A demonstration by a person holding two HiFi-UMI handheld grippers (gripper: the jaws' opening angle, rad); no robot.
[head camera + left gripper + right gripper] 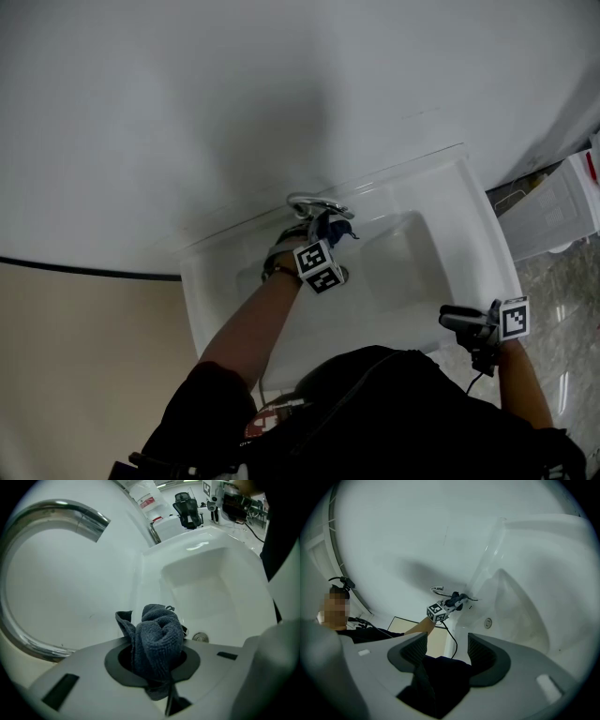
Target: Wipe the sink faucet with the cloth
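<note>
The chrome faucet [314, 204] curves over the back rim of the white sink [469, 220]. My left gripper [322, 234] is right in front of it, shut on a bunched dark blue-grey cloth [330, 224]. In the left gripper view the cloth [157, 637] bulges out between the jaws, and the faucet's arc [56, 513] runs close by on the left, apart from the cloth. My right gripper [452, 317] hovers level over the sink's front right rim. In the right gripper view its jaws [446, 644] stand open with nothing between them, and the left gripper [452, 603] shows far off by the faucet [439, 590].
The drain [200, 637] lies in the basin below the cloth. A white wall rises behind the sink. A white bin [553, 211] stands on the tiled floor to the right, a beige panel [75, 375] is at the left. A black chair [186, 509] stands farther off.
</note>
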